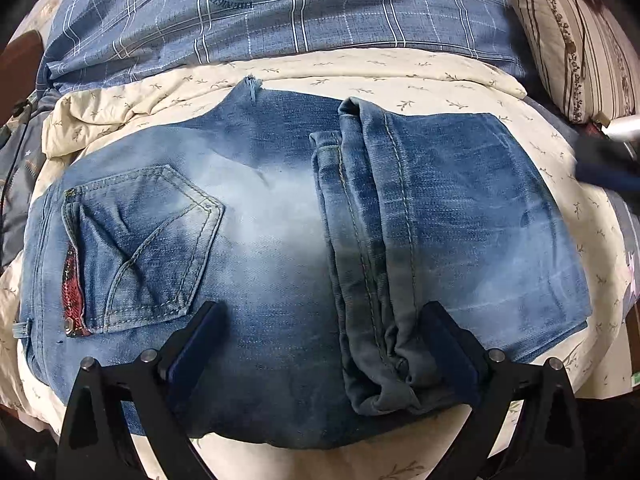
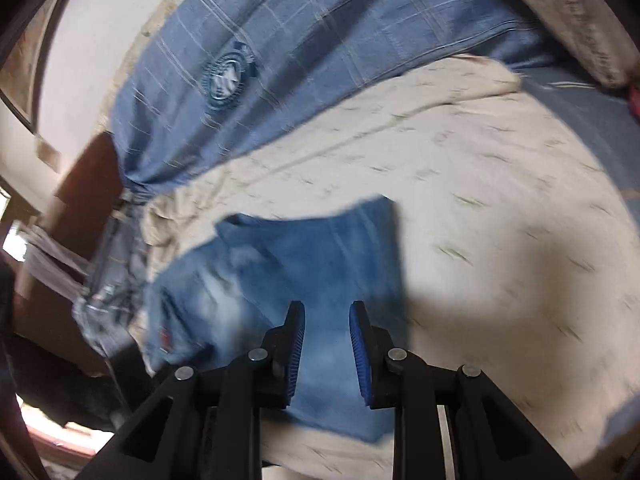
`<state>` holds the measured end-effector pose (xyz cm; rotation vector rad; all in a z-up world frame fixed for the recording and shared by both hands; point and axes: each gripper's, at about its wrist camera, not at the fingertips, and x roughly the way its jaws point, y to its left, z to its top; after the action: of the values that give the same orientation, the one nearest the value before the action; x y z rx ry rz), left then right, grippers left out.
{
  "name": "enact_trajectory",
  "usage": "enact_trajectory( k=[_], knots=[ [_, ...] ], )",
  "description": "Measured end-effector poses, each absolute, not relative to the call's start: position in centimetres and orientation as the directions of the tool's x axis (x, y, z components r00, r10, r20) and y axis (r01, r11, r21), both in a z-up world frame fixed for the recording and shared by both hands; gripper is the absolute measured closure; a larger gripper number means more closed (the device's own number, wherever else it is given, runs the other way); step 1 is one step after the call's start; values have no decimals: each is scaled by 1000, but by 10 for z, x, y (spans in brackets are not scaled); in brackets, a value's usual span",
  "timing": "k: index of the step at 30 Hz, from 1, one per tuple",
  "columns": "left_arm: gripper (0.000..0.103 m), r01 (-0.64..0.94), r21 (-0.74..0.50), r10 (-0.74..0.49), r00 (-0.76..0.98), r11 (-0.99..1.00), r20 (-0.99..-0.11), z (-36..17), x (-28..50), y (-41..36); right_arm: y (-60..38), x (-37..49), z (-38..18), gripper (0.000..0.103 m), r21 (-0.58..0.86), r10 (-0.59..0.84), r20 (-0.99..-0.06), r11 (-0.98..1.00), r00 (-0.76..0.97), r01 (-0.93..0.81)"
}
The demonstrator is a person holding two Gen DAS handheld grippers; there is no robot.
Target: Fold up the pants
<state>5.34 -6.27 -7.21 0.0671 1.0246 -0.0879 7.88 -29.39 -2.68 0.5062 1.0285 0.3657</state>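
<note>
The blue jeans [image 1: 280,240] lie folded on the cream bedsheet [image 1: 400,72], back pocket [image 1: 148,240] at the left and the folded legs' seam and hem [image 1: 360,240] at the right. My left gripper [image 1: 320,344] is wide open, low over the near edge of the jeans, holding nothing. In the blurred right wrist view the jeans [image 2: 312,264] lie below my right gripper [image 2: 327,336], which is open with a narrow gap and empty. The right gripper also shows as a blurred dark shape in the left wrist view [image 1: 608,164], off the jeans to the right.
A blue plaid quilt [image 1: 280,12] lies bunched at the far side of the bed. A striped pillow [image 1: 576,40] sits at the far right. Grey clothing [image 1: 20,168] lies at the left edge. Brown wooden furniture [image 2: 80,200] stands left of the bed.
</note>
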Motion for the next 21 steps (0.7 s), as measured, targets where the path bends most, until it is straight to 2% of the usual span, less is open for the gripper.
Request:
enact_trajectory(
  k=[3,5,7,11,13,14,15,17,21],
  knots=[
    [3,109,8,-49,514,994,-857,-71,54,-66,-287,111,-45,77,630,593,-686,774,421,-64],
    [3,111,0,-57,512,994,-857,-73,56,-63,-287,126,-78,76,562,508,-778,826,369,48],
    [3,119,-13,-72,510,993,-857,-72,56,-63,-294,124,-83,76,613,549,-743,788,383,60],
    [4,127,-77,-132,521,989,-843,-63,49,-46,-296,97,-56,74,644,566,-690,764,452,27],
    [4,111,-107,-150,544,988,-825,-56,42,-35,-291,83,-53,65,652,586,-672,758,453,-12],
    [4,105,-118,-157,557,987,-815,-53,38,-28,-288,79,-61,48,627,568,-699,779,433,-10],
    [4,100,-124,-159,564,987,-810,-51,36,-24,-286,81,-74,45,594,537,-741,804,404,21],
    [4,81,-135,-157,574,988,-804,-47,31,-12,-296,77,-82,46,615,554,-726,788,408,25],
    [4,35,-182,-166,605,983,-779,-38,22,18,-288,66,-60,46,607,534,-715,794,451,24]
  ],
)
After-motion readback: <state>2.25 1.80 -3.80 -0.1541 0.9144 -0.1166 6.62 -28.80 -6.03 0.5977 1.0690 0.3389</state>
